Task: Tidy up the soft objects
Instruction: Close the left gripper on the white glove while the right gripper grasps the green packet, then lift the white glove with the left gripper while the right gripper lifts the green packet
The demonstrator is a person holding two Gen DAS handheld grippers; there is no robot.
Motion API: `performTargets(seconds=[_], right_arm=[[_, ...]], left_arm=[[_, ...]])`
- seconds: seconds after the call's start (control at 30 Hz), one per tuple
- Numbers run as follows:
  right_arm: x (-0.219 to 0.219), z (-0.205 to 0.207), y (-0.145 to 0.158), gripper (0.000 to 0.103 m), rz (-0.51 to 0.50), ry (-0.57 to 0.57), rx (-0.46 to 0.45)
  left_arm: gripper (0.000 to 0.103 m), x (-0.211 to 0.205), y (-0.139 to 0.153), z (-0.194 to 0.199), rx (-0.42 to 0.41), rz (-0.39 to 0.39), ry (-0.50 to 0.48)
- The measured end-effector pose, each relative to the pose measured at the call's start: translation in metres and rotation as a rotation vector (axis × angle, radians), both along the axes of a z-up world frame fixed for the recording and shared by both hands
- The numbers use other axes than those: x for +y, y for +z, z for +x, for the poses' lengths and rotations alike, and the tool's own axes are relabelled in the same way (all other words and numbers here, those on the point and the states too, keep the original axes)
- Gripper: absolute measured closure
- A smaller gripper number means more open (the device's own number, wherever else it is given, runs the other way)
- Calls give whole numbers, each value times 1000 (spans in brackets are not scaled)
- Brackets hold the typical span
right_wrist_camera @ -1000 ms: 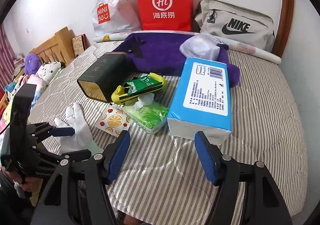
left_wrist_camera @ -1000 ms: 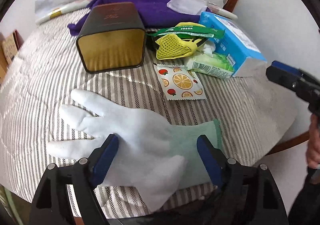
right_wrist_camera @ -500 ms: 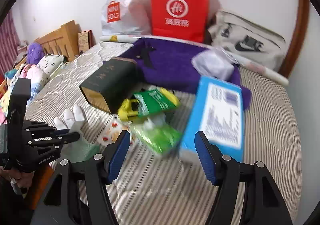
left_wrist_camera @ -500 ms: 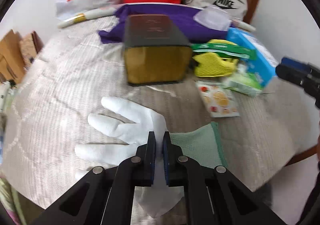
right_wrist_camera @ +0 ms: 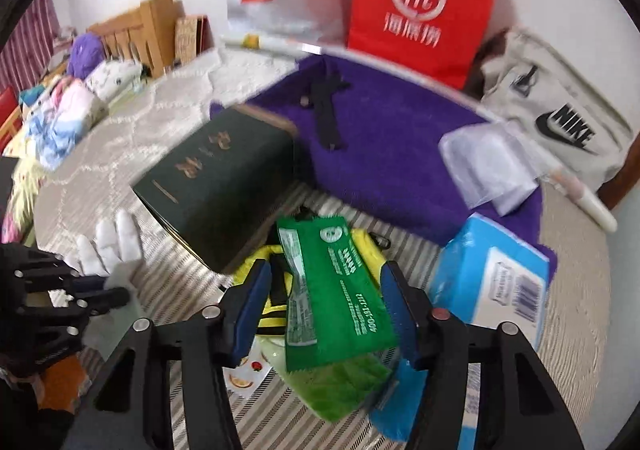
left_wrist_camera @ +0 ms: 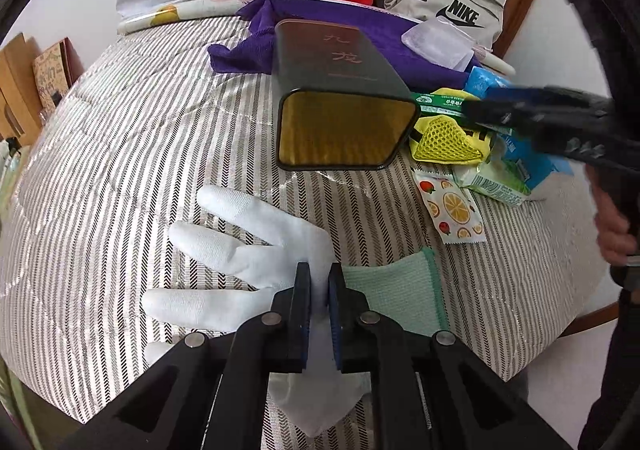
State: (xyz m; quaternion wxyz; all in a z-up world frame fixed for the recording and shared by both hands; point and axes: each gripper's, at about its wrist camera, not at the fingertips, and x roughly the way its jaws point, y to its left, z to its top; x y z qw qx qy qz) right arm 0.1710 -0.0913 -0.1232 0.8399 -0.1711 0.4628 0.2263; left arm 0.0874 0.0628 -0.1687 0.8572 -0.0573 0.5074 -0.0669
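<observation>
Left gripper (left_wrist_camera: 319, 290) pinches the glove (left_wrist_camera: 256, 250) on the bed (left_wrist_camera: 120, 170), hiding its palm; fingers point left, cuff right. Right gripper (right_wrist_camera: 326, 302), blurred, closing, straddles the green packet (right_wrist_camera: 336, 290) without touching it.

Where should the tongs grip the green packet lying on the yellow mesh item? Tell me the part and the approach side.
Grip the green packet across its narrow width, near mid-length, coming down from above. It lies flat and long on the yellow mesh item, so its two long edges are the free ones. The right tongs already straddle those edges, open and closing in; the dark box crowds the far end.
</observation>
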Motion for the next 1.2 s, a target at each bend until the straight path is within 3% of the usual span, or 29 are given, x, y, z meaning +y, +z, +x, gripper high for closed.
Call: performTargets(seconds=[0.1,0.23,0.27,0.47,0.93,1.2], right_arm=[[4,6,-15,46,-37,-8,50],[9,8,-22,47,-62,-9,51],[10,9,-22,57,-61,-12,51],[4,2,-11,68,-22,-11,39],[-41,-68,26,68,187,-46,-5],[-73,-117,11,68,212,-78,-1]], left_arm=[[93,6,-1,1,9,-44,0],[93,12,-3,1,16,-85,-5],[93,12,-3,1,17,-90,-5],[93,13,-4,0,13,-91,-9],[95,7,-2,1,0,-72,23],[95,-2,-3,-5,-23,-37,34]])
